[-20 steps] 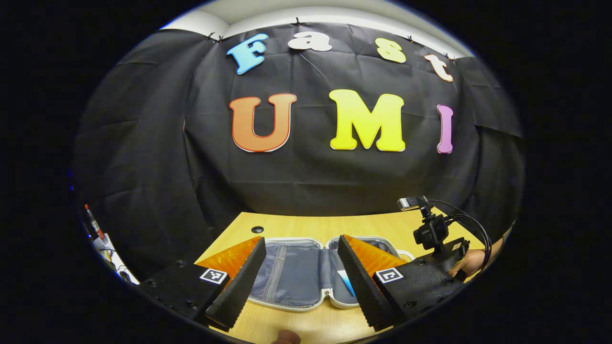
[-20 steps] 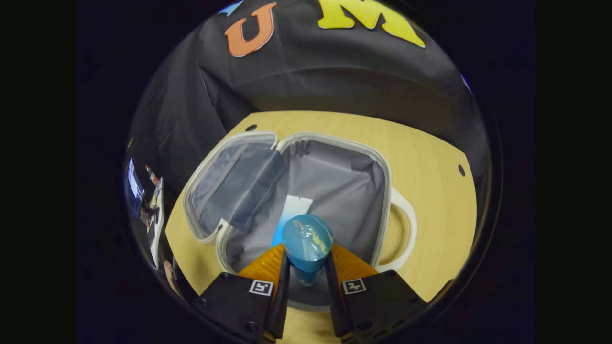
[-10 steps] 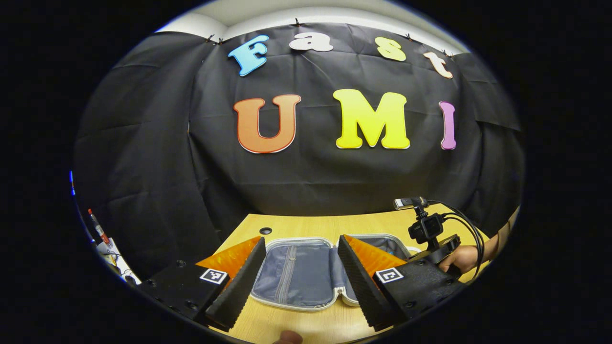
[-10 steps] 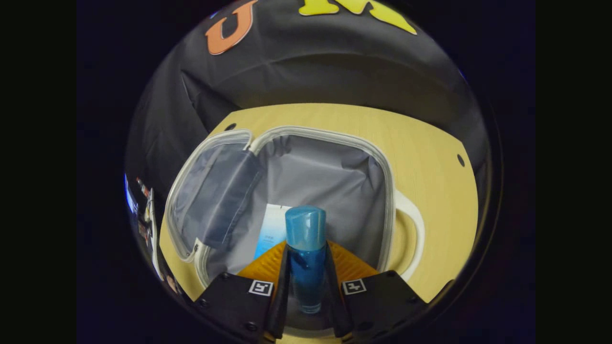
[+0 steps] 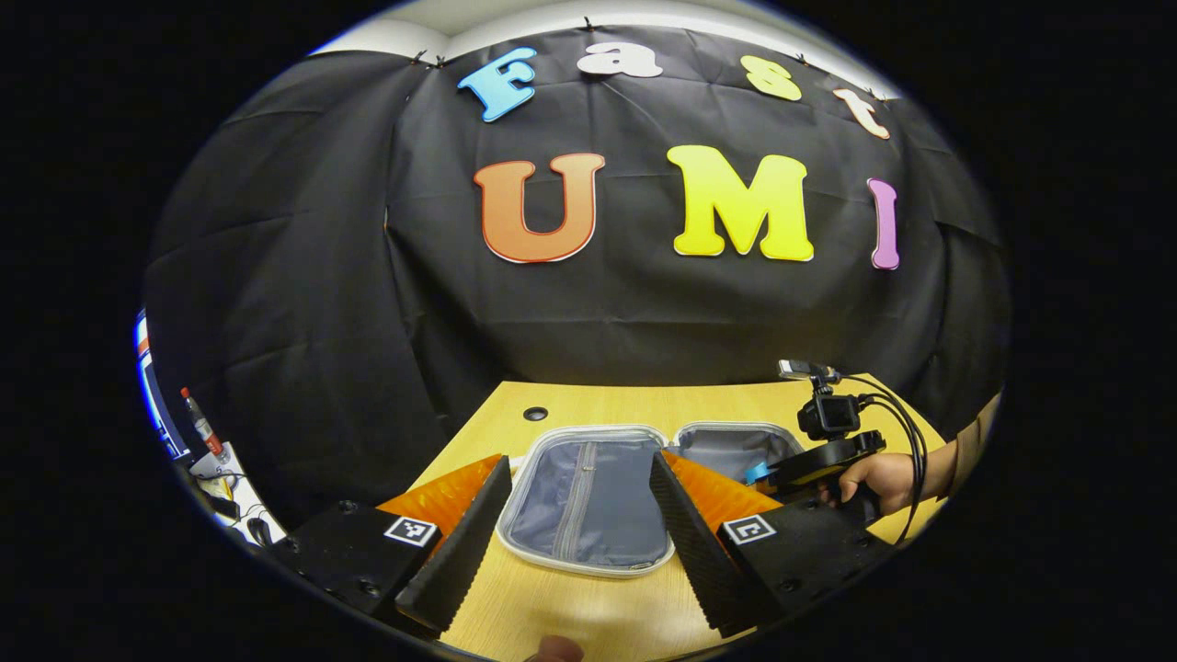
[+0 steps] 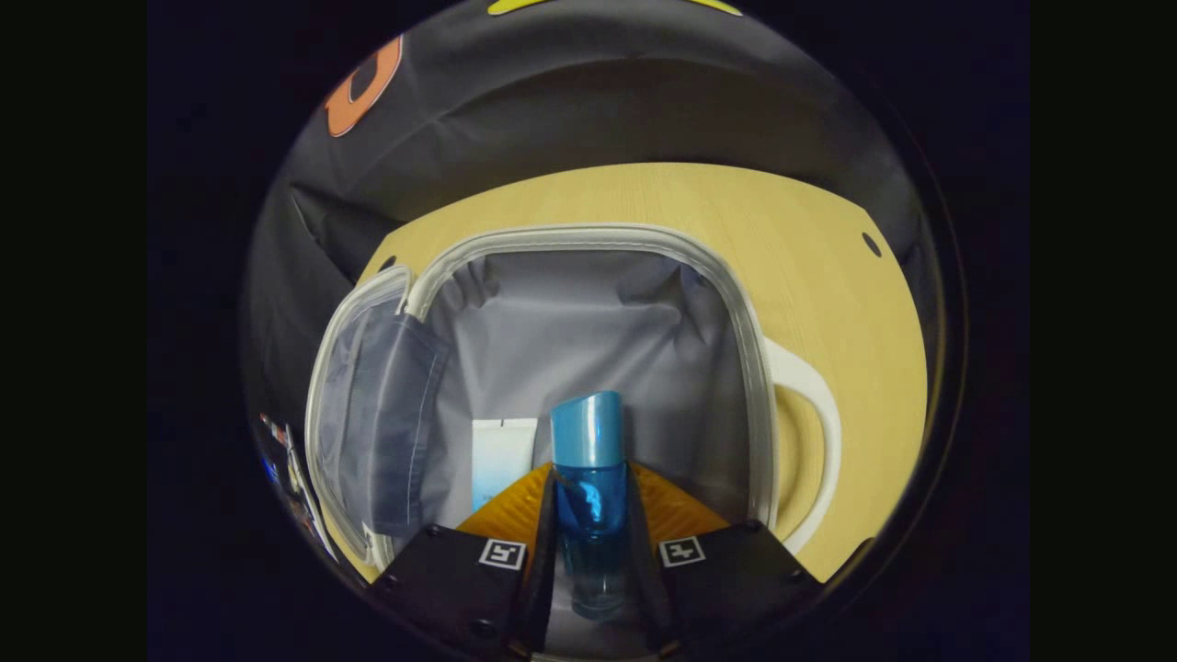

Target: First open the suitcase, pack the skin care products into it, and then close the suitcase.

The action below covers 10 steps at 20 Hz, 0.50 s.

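Note:
The white suitcase (image 6: 731, 303) lies open on the wooden table (image 6: 809, 230), its grey lining showing and its lid (image 6: 372, 405) flat to the left. My right gripper (image 6: 588, 478) is shut on a blue bottle (image 6: 587, 432) with a blue cap, holding it low inside the case. A white-and-blue tube (image 6: 501, 450) lies on the lining just left of the bottle. In the left gripper view, my left gripper (image 5: 579, 469) hangs open above the near table edge, in front of the suitcase lid (image 5: 584, 496). Farther right, a hand (image 5: 878, 478) holds the right gripper (image 5: 818, 460) over the other half.
The suitcase handle (image 6: 814, 395) sticks out on the right side. Round cable holes (image 5: 535, 414) (image 6: 870, 245) sit near the table's far corners. Clutter with a red-capped marker (image 5: 198, 432) stands off the table's left edge. Bare wood (image 5: 570, 611) lies before the case.
The right gripper has tipped forward and gone down into the case with the bottle, cap now pointing away. The left gripper has drawn back and to the left, staying open.

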### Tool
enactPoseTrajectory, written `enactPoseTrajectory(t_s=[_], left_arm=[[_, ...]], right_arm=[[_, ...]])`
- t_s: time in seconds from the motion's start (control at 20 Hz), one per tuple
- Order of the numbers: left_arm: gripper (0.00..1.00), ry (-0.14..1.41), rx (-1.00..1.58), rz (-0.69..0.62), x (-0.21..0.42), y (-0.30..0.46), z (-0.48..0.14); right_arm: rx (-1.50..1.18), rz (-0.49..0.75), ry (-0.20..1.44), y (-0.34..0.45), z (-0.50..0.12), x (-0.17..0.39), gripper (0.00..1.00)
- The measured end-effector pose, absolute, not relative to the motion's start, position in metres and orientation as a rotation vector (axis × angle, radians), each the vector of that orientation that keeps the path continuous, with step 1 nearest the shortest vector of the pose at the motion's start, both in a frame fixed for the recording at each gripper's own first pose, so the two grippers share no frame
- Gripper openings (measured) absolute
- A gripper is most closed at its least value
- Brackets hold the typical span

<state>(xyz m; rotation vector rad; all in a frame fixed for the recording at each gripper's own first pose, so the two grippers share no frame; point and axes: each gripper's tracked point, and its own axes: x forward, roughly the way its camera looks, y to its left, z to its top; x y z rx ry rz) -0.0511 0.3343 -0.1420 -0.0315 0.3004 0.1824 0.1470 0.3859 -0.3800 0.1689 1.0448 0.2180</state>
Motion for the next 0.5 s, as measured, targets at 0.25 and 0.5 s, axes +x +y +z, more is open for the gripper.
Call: enactPoseTrajectory(t_s=[0.25, 0.5], left_arm=[[0.97, 0.326, -0.053, 0.244, -0.056, 0.359, -0.143], [0.97, 0.317, -0.080, 0.301, -0.054, 0.402, -0.140]], right_arm=[[0.170, 0.198, 1.060, 0.390, -0.378, 0.145, 0.39], [0.207, 0.212, 1.012, 0.387, -0.346, 0.139, 0.57]])
